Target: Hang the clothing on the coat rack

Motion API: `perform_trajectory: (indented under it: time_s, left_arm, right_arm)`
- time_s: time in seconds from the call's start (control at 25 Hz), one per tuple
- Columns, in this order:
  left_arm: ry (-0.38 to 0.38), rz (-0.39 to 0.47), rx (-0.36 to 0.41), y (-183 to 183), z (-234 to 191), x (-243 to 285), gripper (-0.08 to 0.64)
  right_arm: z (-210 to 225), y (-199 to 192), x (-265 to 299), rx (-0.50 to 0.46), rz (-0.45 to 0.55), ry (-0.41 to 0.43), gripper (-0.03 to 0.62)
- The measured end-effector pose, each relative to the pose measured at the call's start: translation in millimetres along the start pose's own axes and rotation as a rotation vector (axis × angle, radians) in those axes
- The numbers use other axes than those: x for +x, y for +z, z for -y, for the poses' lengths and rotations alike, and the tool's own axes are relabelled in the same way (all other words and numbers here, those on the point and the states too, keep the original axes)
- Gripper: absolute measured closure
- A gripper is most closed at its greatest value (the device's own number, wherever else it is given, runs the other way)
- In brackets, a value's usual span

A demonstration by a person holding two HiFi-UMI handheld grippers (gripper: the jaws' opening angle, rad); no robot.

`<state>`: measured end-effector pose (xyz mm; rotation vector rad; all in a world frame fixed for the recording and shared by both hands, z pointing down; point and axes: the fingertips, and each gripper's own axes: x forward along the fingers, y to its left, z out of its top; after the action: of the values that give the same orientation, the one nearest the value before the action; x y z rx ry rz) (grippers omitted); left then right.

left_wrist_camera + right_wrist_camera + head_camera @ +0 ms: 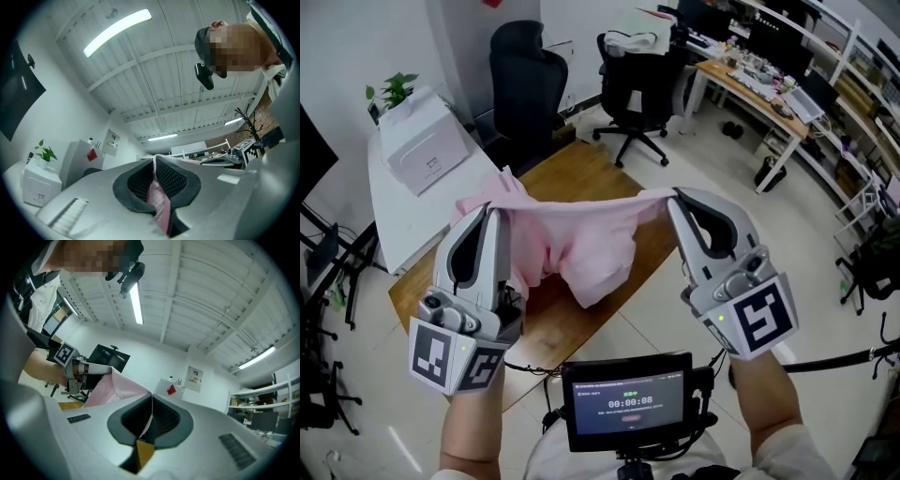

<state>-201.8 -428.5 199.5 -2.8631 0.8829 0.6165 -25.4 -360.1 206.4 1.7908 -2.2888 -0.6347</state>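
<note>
We are holding a pink garment [581, 246] in the middle of the head view, stretched by its top edge between the two grippers. The cloth is thin and pale pink. Its upper hem is pulling into a nearly straight band while the rest is sagging in loose, bunched folds below. The left gripper [492, 212] is clamping one end of that hem, with pink fabric squeezed between its closed jaws. The right gripper [674, 199] is pinching the other end, its jaws pressed together on a thin edge of the cloth. The garment is hanging above a wooden table [581, 169], whose brown top is running diagonally behind and under it. We cannot tell whether the lowest fold is touching the wood. A white box [422, 150] and a potted plant [392, 91] are sitting at the upper left. Black office chairs [525, 84] are standing along the top, cluttered desks [759, 89] are filling the upper right, and a pale tiled floor [694, 323] is spreading around the table.
</note>
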Motion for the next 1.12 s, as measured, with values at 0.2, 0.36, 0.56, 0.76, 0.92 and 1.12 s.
perform_trajectory:
  time_s: [0.2,0.36,0.56,0.76,0.92,1.12]
  left_arm:
    - [-0.063,0.032,-0.041,8,41,23,0.545]
    - [-0.132,0.042,-0.054,14,78,42,0.545]
    - [-0.213,0.055,-0.066,15,123,64,0.546]
    - [-0.293,0.068,-0.076,14,168,83,0.546]
    - [-0.352,0.067,-0.091,11,201,97,0.548]
    - [-0.408,0.068,-0.11,6,237,111,0.548]
  right_arm:
    - [26,14,-40,-0.025,0.018,-0.044,0.584]
    - [48,23,-74,-0.04,0.016,-0.091,0.584]
    - [72,29,-116,-0.06,0.014,-0.152,0.584]
    - [95,31,-157,-0.09,0.003,-0.213,0.584]
    - [114,31,-186,-0.102,-0.022,-0.258,0.584]
    - [131,30,-218,-0.118,-0.037,-0.299,0.584]
